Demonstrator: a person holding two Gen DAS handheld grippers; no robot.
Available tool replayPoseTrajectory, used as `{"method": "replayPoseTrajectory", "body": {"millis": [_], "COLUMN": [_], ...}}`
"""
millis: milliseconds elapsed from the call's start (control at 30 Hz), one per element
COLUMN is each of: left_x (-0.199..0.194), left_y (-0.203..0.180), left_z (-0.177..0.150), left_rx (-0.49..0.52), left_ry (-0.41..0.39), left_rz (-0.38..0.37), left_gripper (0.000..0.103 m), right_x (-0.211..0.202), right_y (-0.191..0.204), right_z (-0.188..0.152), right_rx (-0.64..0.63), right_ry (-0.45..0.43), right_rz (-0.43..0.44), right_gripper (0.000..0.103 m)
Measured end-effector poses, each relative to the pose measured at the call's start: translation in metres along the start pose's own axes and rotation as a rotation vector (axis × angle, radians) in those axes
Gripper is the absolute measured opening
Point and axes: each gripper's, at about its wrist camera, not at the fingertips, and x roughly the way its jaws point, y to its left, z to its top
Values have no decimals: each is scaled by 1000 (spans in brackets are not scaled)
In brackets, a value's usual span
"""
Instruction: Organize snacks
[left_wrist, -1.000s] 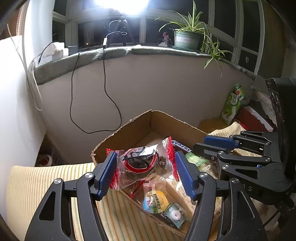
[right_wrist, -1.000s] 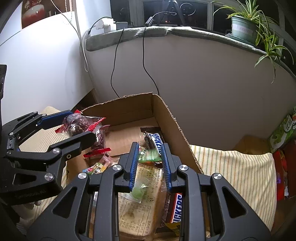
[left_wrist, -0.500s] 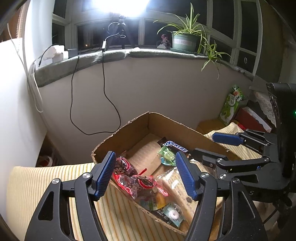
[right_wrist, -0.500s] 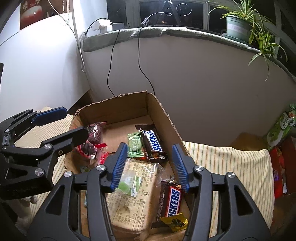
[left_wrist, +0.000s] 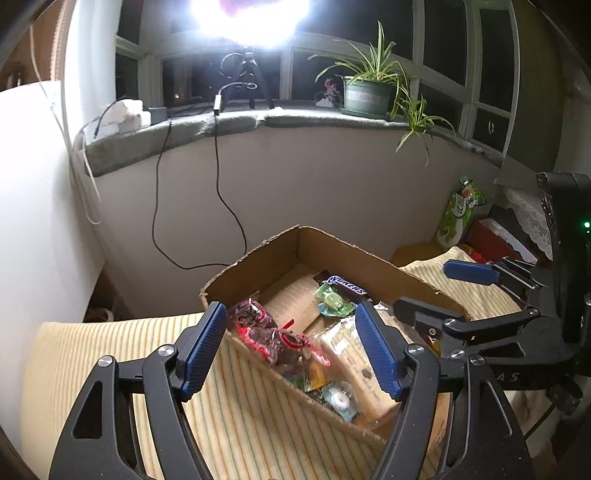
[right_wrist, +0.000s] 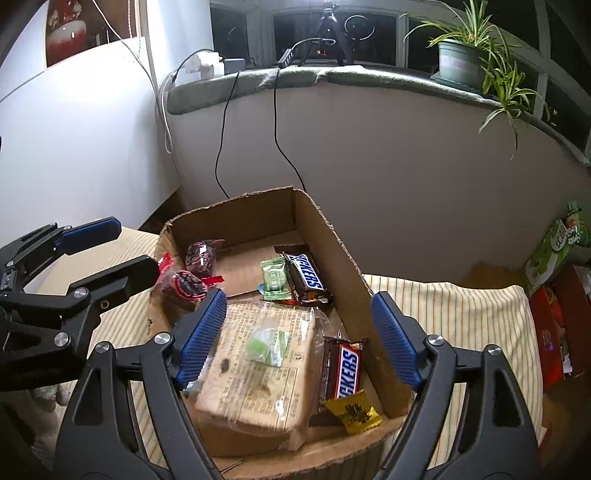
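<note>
Snacks in the cardboard box, both grippers spread above it

Snacks fill the open cardboard box (right_wrist: 325, 236), which sits on a yellow striped cloth (right_wrist: 454, 314). Along its left wall lie two red-wrapped dark sweets (right_wrist: 188, 284). Near the middle, a green packet (right_wrist: 274, 275) lies just beside a Snickers bar (right_wrist: 306, 275). Toward the near end a large clear-wrapped bread pack (right_wrist: 258, 373) carries a small pale-green candy (right_wrist: 266, 345) on top; a second Snickers bar (right_wrist: 345, 369) lies beside it, with a yellow-wrapped sweet (right_wrist: 352, 411) at its lower end. From the left wrist view a few more small wrapped sweets (left_wrist: 338, 400) crowd the near corner, too blurred to name.

Above the box, the right gripper (right_wrist: 297, 338) has its jaws opening wide, with nothing pinched; the bread pack merely shows below the gap. The left gripper (left_wrist: 291, 347) is also opening, its blue pads (left_wrist: 205, 347) clear of the red sweets seen between them.

Behind the box runs a pale wall under a grey windowsill (right_wrist: 369, 79) with a potted spider plant (right_wrist: 465, 59) and trailing black cables (right_wrist: 280, 147).
</note>
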Motion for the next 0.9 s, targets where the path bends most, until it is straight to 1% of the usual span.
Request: {"method": "replayPoseTrajectory", "body": {"millis": [33,200,300,433,500,700,800,900], "left_x": [-3,-24,-38,-55,-63,-83,-89,-93], "left_y": [0,3,0,-3,-4,-6,-5,-4], "left_z": [-1,-9,-16,-28,-34,-52,-58,-63], "left_rx": [-3,-22,-19,-16,-21,-31,-48,-46], "left_ry": [-4,-24,-42,-58,-60,-70,-68,-67], "left_rz": [2,9,15,36,48,86,91,105], "left_gripper": [72,73,79,80,82,83,83,83], "right_x": [-4,-19,-31,-48,-55,-73,-79,-81], "right_y": [0,4,6,12,14,14,14,14], "right_z": [-1,-7,-12,-23,-30,-49,-60,-69], "right_rx": [1,0,12,17,22,57,76,88], "right_ry": [-5,-16,-29,-47,-53,-63,-65,-57], "right_rz": [-6,-16,-12,-13,-13,-8,-3,-18], "right_gripper": [88,88,88,90,91,91,91,91]}}
